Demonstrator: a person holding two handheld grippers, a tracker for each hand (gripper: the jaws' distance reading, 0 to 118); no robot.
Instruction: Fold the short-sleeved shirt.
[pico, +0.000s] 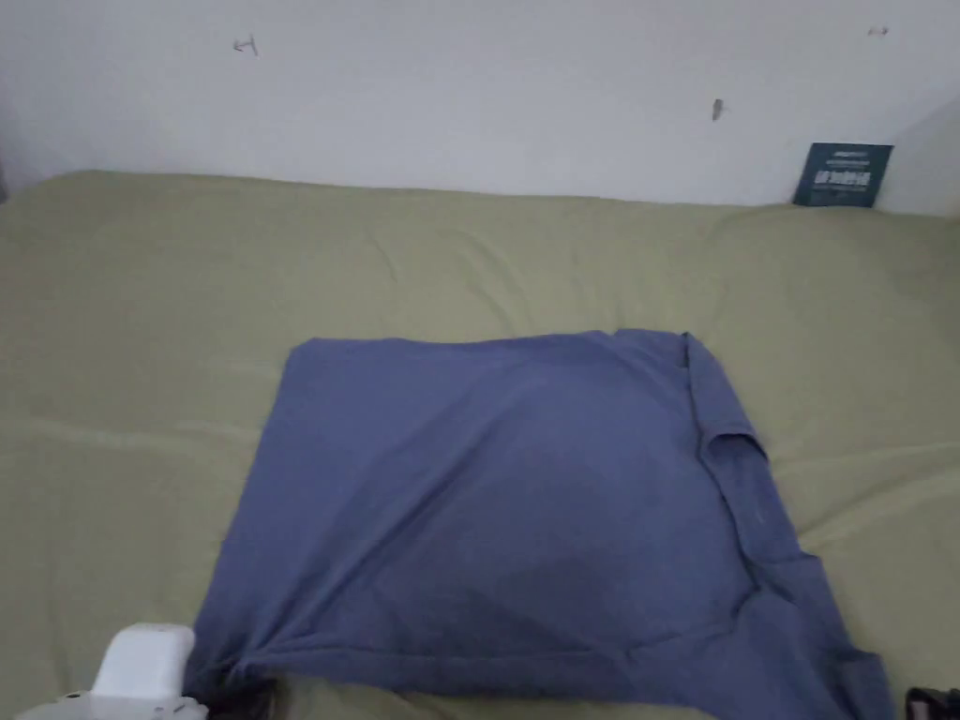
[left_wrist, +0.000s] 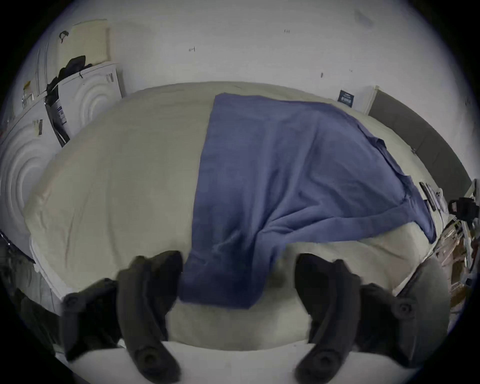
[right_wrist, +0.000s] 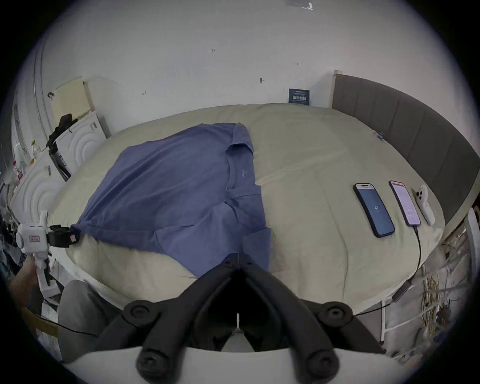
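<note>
Jaws apart beside shirt (left_wrist: 272, 181) hem

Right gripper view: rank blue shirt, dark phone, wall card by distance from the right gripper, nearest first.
From the right gripper:
1. blue shirt, its near hem at the shut jaw tips, spreading left.
2. dark phone, off to the right on the bed.
3. wall card, far back against the wall.

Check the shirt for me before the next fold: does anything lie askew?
Yes. The shirt is skewed on the bed: its near left corner is bunched at the left tongs, and wrinkles fan out from there.
</note>
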